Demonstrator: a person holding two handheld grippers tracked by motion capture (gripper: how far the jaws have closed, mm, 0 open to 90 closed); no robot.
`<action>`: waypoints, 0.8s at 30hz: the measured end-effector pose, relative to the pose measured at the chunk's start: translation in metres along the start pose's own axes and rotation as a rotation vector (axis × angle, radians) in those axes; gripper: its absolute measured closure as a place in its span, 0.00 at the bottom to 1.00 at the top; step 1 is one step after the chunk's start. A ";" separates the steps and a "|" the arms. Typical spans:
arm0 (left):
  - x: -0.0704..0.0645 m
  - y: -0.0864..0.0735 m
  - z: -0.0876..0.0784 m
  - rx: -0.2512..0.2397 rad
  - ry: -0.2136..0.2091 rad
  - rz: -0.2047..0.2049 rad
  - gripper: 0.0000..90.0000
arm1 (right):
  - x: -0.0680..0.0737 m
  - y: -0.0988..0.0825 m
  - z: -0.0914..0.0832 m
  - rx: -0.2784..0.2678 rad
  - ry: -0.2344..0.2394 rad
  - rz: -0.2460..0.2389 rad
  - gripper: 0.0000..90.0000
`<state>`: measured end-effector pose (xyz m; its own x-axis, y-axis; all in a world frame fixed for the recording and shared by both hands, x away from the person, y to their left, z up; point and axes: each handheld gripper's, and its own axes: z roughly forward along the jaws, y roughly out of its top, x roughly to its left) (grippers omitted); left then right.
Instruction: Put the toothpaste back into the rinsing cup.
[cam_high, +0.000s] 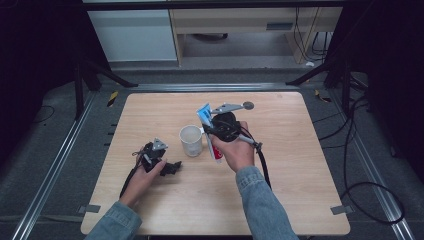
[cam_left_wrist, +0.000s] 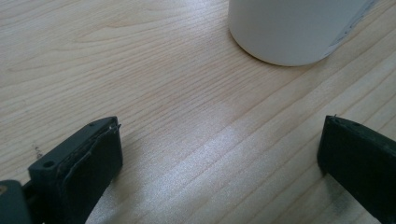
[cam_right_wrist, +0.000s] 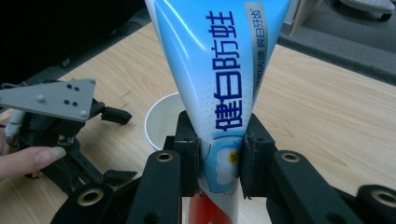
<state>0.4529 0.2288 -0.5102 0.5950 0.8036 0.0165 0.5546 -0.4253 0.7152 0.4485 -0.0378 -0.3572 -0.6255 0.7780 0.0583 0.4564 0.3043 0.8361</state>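
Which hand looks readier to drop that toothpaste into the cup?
Probably the right: its gripper already clamps the toothpaste tube beside the cup. The left gripper rests open on the table.

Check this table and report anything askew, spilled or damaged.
Nothing stands out. The white cup stands upright on the wooden table, no spill shows, and the right gripper clamps the toothpaste tube cleanly beside it.

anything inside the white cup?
Right gripper view: the white cup looks empty as far as its inner wall shows. The toothpaste tube, clamped in the right gripper, covers its near right side.
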 end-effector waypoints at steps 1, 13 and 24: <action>0.000 0.000 0.000 0.000 0.000 0.000 0.00 | 0.000 0.001 0.000 -0.004 0.002 -0.002 0.80; 0.000 0.000 0.000 0.000 0.000 0.000 0.00 | 0.001 0.010 -0.004 -0.049 -0.024 -0.012 0.80; 0.000 0.000 0.000 0.000 0.001 -0.001 0.00 | 0.002 0.030 -0.009 -0.091 -0.056 -0.017 0.80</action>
<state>0.4528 0.2287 -0.5103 0.5939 0.8044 0.0164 0.5550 -0.4243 0.7155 0.4551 -0.0317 -0.3275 -0.5956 0.8031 0.0152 0.3846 0.2685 0.8832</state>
